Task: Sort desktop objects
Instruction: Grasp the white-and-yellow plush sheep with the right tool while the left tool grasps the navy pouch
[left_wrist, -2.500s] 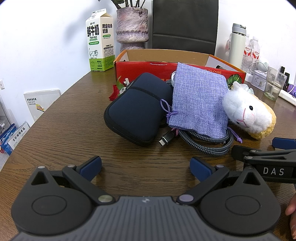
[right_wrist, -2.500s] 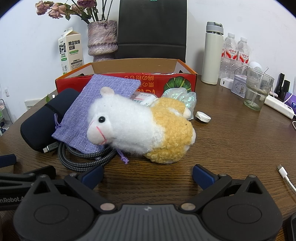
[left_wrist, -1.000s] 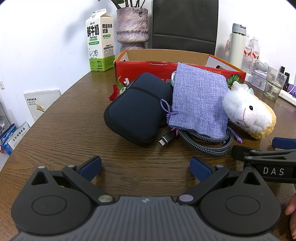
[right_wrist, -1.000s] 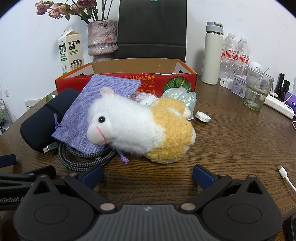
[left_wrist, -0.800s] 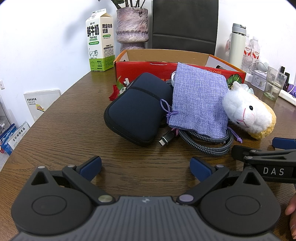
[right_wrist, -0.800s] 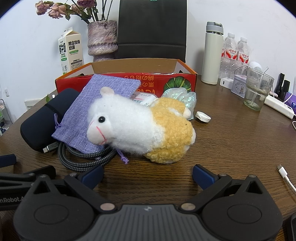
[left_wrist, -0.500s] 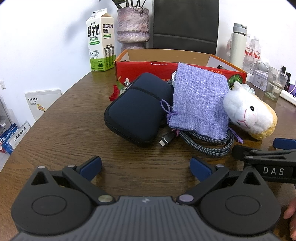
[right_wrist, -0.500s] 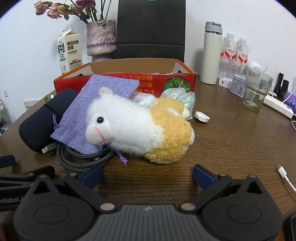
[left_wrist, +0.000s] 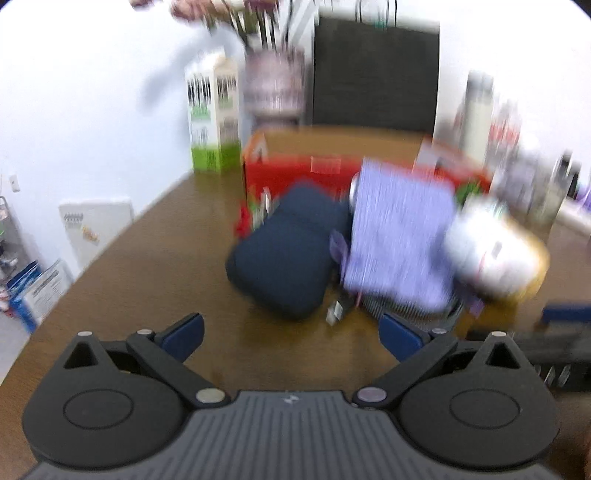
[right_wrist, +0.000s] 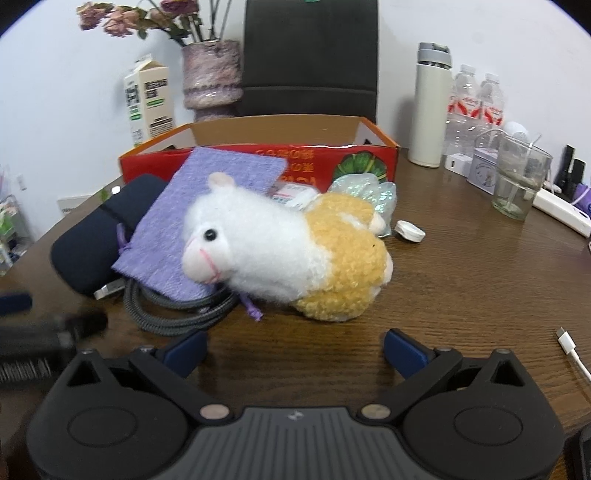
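A white and yellow plush sheep (right_wrist: 288, 254) lies on the brown table just ahead of my open, empty right gripper (right_wrist: 295, 349). Left of it lie a purple cloth pouch (right_wrist: 207, 218), a dark blue zip case (right_wrist: 99, 236) and a coiled grey cable (right_wrist: 173, 314). An open red cardboard box (right_wrist: 258, 147) stands behind them. The left wrist view is blurred; my left gripper (left_wrist: 291, 334) is open and empty, in front of the case (left_wrist: 291, 258), the pouch (left_wrist: 399, 240) and the sheep (left_wrist: 491, 254).
A milk carton (right_wrist: 147, 99), a vase of dried flowers (right_wrist: 210, 77) and a black chair (right_wrist: 310, 59) stand behind the box. A white flask (right_wrist: 432, 107), water bottles (right_wrist: 476, 107), a glass (right_wrist: 521, 177) and a power strip (right_wrist: 561, 210) are at right. A white cable end (right_wrist: 570, 350) lies near right.
Both grippers have risen and tilted, so the table objects sit lower in view. The left view is now motion-blurred. Nothing on the table has moved.
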